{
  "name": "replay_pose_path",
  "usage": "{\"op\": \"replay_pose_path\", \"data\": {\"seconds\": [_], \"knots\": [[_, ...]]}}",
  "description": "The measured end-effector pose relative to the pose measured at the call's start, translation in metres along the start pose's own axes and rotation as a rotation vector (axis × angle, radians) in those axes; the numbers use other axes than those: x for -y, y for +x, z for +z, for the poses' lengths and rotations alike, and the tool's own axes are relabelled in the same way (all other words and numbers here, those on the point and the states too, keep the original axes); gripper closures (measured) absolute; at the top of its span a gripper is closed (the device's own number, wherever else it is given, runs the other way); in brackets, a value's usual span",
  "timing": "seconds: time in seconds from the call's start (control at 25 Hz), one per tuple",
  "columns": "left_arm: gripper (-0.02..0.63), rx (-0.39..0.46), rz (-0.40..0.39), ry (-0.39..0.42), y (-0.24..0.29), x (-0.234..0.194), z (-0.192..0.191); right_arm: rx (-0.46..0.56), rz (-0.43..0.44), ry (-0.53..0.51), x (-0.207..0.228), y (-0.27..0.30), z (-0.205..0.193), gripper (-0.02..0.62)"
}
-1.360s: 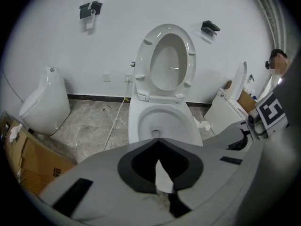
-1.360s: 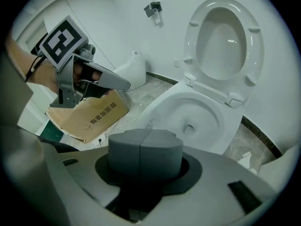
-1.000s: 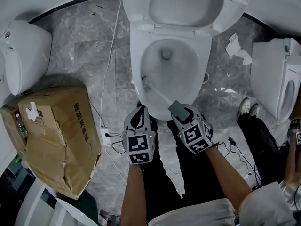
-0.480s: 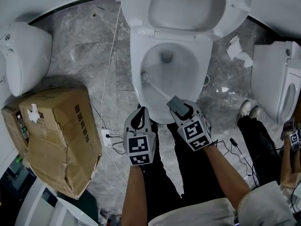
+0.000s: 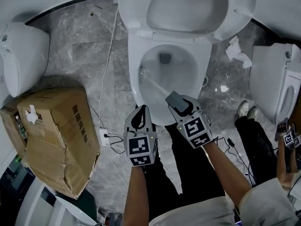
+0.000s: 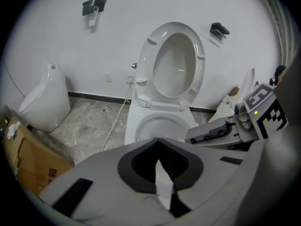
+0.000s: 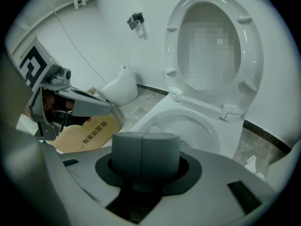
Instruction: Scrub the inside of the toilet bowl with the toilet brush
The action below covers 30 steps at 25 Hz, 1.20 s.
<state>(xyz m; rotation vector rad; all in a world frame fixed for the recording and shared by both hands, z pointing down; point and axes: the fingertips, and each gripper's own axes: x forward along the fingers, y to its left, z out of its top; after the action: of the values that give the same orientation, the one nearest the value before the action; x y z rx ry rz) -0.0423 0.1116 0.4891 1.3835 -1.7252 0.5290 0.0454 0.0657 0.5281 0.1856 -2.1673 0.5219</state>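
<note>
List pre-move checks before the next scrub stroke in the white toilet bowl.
1. Right gripper shut on the grey-handled white toilet brush: ok.
2. Brush head inside the white ceramic toilet bowl, at its left inner wall: ok.
3. White seat and lid raised, clear of the brush: ok.
4. Left gripper shut, empty, outside the bowl: ok.
5. Brush head pressing on the wall: cannot tell.
</note>
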Motion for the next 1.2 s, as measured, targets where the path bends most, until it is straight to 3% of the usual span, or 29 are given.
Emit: {"op": "replay_pose_path", "data": {"seconds": [0.2, 0.56, 1.2], "knots": [[0.581, 0.003, -0.006, 0.015, -0.009, 0.0, 0.009, -0.014, -0.007, -0.006, 0.008, 0.0, 0.013, 0.426], [0.581, 0.031, 0.067, -0.023, -0.007, -0.032, 0.01, 0.01, -0.022, -0.004, 0.03, 0.005, 0.03, 0.425], [0.581, 0.069, 0.084, -0.072, -0.012, -0.027, 0.029, 0.04, -0.05, -0.019, 0.049, 0.003, 0.051, 0.425]]}}
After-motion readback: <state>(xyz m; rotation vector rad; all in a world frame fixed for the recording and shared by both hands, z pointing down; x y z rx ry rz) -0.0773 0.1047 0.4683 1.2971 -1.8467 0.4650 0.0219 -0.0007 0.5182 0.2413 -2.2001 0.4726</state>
